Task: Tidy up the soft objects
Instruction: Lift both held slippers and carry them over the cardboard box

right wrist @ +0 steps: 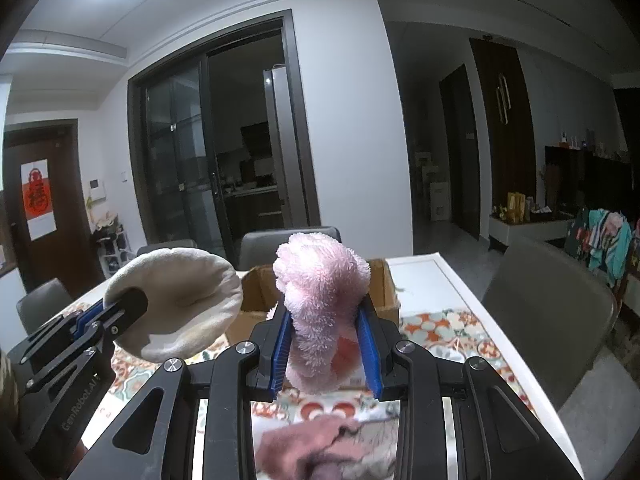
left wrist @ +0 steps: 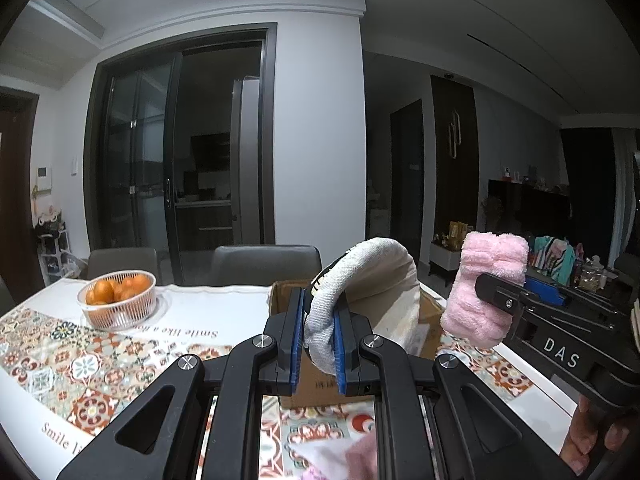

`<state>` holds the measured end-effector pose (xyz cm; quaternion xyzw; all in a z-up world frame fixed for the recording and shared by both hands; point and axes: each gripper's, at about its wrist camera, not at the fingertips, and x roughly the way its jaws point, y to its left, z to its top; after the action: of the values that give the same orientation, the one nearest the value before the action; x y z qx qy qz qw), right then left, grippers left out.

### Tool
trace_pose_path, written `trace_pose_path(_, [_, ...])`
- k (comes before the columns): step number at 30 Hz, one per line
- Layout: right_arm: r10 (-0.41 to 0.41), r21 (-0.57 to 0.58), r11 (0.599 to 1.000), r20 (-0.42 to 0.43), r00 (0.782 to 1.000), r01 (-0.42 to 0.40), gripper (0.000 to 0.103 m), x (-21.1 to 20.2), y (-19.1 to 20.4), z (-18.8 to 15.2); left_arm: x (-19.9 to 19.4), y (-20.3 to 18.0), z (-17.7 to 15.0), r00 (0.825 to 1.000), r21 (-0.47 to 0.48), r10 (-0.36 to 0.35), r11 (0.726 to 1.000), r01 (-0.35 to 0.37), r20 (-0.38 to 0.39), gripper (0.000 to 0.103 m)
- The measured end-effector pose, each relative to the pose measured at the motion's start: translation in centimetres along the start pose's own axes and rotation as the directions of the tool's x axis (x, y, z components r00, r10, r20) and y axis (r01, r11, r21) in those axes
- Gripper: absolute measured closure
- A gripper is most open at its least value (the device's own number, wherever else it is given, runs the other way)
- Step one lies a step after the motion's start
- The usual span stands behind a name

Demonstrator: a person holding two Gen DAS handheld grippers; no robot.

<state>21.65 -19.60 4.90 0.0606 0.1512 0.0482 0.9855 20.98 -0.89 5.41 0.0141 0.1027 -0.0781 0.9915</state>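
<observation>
My left gripper is shut on the rim of a white cloth hat, held up in the air; from the right wrist the hat shows its hollow underside beside the left gripper. My right gripper is shut on a fluffy pink rolled towel, which stands upright between the blue pads. From the left wrist the pink towel hangs at the right gripper. An open cardboard box sits on the table just beyond both; in the left wrist view the box is under the hat.
A white basket of oranges stands at the table's far left. The tablecloth is tile-patterned. More soft pink and pale cloths lie near the front edge. Grey chairs surround the table.
</observation>
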Motion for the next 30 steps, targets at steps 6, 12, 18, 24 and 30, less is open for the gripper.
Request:
trace_pose_path(6, [0.006,0.004,1.0,0.005,1.0,-0.006,0.071,2.4,-0.6,1.6,3.0,-0.2,1.5,1.0,0.026,0.01,1.0,-0.011,0.016,0.089])
trace_pose_path(12, [0.003,-0.006,1.0,-0.005,1.0,-0.004,0.071,5.2,-1.3,2.6,6.2,-0.7,2.0,0.999,0.058,0.03,0.998,-0.031,0.013,0.089])
trace_pose_path(18, [0.003,-0.01,1.0,-0.026,1.0,-0.003,0.071,8.1,-2.2,2.6,9.1,-1.2,1.7,0.999,0.086,0.034,0.996,-0.034,0.004,0.089])
trace_pose_path(24, [0.01,0.0,1.0,-0.073,0.997,-0.01,0.071,11.0,-3.1,2.0,12.2,-1.7,0.9,0.999,0.094,0.032,0.995,-0.029,-0.037,0.089])
trace_pose_path(30, [0.007,0.005,1.0,-0.123,0.992,-0.006,0.07,13.5,-3.2,1.1,14.6,-1.9,-0.4,0.995,0.094,0.029,0.995,-0.02,-0.094,0.089])
